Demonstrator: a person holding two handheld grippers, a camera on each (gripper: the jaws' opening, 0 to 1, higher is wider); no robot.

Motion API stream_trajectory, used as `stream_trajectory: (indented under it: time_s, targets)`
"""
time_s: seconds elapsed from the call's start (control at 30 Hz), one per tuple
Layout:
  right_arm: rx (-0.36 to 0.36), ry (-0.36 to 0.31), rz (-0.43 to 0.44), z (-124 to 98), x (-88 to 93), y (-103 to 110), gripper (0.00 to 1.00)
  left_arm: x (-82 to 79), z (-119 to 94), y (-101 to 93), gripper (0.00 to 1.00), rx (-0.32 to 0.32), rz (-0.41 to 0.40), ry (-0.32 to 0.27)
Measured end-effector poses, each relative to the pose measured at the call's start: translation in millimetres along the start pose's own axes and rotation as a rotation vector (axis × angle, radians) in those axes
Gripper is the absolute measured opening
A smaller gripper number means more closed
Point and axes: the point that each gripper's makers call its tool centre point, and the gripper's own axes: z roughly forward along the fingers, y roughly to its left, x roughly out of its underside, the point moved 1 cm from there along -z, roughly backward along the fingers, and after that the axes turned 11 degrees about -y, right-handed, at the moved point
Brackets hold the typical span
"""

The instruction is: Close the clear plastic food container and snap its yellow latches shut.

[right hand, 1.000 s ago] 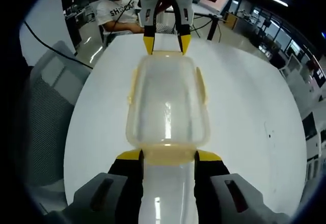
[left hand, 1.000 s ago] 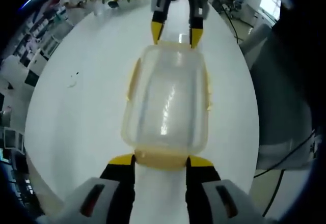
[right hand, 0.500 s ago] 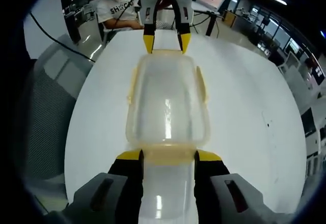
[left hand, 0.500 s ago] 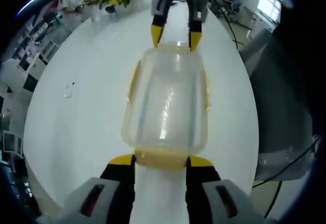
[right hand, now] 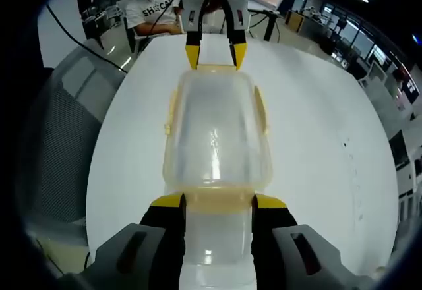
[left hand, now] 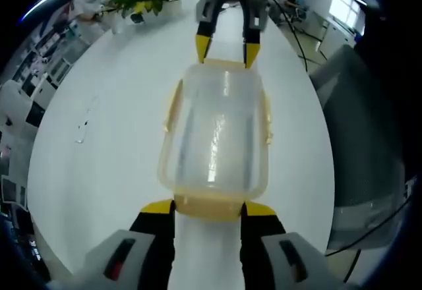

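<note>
Bracketing the lidded container [left hand: 214,138] end to end, left gripper [left hand: 208,209] and right gripper [right hand: 217,204] straddle its end latches, jaws spread — best pressed down evenly together.

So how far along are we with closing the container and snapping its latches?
Done: the lid sits on the clear container. In hand: the left tool and right tool each straddle an end latch, apparently pressing it. Left: the side latches look flared out, so they probably need snapping; the end latches' state is unclear.
</note>
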Motion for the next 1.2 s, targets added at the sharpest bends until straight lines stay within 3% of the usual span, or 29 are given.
stream_trajectory:
  time_s: [0.33,0.77,1.2]
  targets:
    - [0.016,0.014,0.018,-17,23.8,0,0.35,-21.8,19,-1.4,0.33,0.016,0.008,-0.003]
    - [0.015,-0.002,0.031,-47,52.1,3,0.35,-55.7,41,-9.5,0.33,0.042,0.013,-0.052]
    - [0.022,0.028,0.033,-65,79.2,4,0.36,-83.1,59,-14.1,0.33,0.062,0.016,-0.082]
